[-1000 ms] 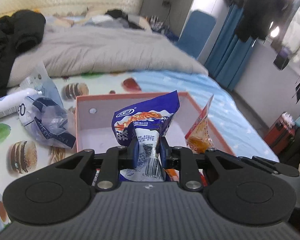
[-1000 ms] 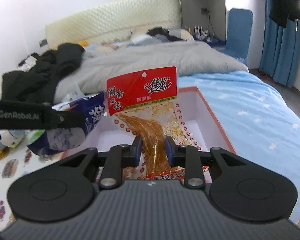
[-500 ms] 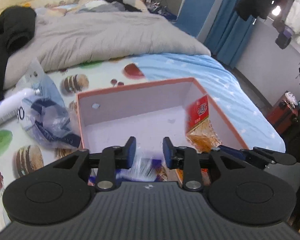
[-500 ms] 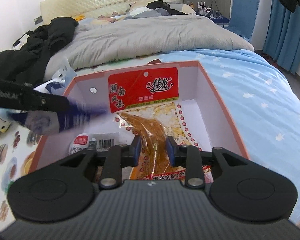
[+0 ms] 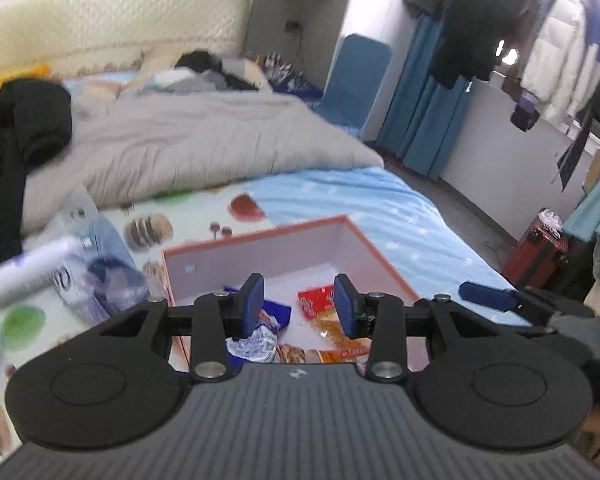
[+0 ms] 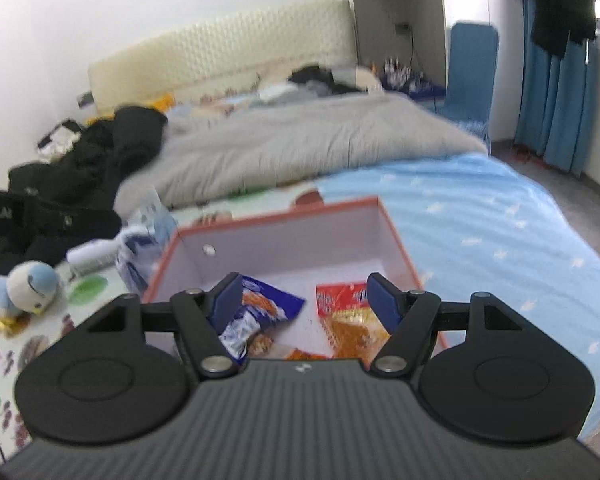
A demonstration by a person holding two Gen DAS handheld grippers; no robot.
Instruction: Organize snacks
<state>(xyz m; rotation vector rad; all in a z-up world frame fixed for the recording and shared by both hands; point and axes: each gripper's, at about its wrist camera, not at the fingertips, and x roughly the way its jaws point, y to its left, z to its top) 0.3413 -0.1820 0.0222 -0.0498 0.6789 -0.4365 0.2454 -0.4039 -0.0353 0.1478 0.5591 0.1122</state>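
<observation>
Blue foil snack packet (image 6: 260, 312) and red plastic one (image 6: 346, 312) lie in the orange-rimmed cardboard box (image 6: 396, 232); left gripper (image 5: 299, 304) and right gripper (image 6: 306, 300) are opening, holding nothing.

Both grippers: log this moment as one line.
left gripper: opening, empty | right gripper: opening, empty | blue packet, red packet: in box

My left wrist camera looks forward and down along its fingers, close over the box (image 5: 260, 236) on the bed. My right wrist camera faces likewise, beside it. Both share the box (image 6: 276, 216) and gray blanket (image 5: 204, 136).
</observation>
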